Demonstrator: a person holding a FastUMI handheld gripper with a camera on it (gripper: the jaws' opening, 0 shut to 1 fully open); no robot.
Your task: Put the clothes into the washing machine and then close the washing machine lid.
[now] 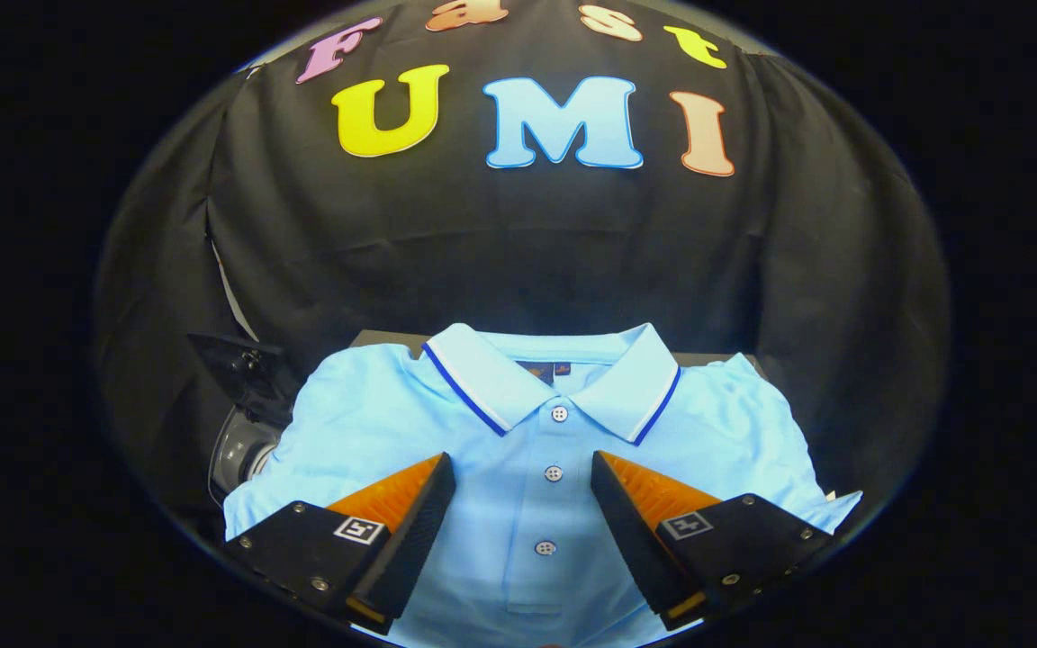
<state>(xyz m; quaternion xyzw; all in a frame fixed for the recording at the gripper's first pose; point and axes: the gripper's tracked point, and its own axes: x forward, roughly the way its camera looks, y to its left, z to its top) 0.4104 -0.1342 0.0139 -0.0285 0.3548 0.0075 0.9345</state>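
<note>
at the far left, beside the shirt's sleeve, a grey rounded machine part (244,450) with a dark bracket above it sits against the black cloth wall (843,297); whether it belongs to the washing machine cannot be told. next to it, a light blue polo shirt (365,423) lies spread flat, front side up, on a dark surface (383,338) whose edge shows just behind the collar. the flat layout likely serves to present the chest area as an easy pick point.

the gripper (523,472) hovers over the shirt front with its fingers spread wide, released and grasping nothing. the button strip runs up the gap between the fingers, so the approach appears centred on the garment. whether the fingertips touch the fabric cannot be told.

shirt details: the collar (554,378) is folded down, trimmed with a dark blue and white stripe along its edge. three small buttons (554,472) sit in a line down the front. the fabric looks smooth with slight creases near the right shoulder. the right sleeve tapers off beyond the right finger.

judgement: the loading step is not yet begun; the next move calls for descent and a pinch on the fabric.
</note>
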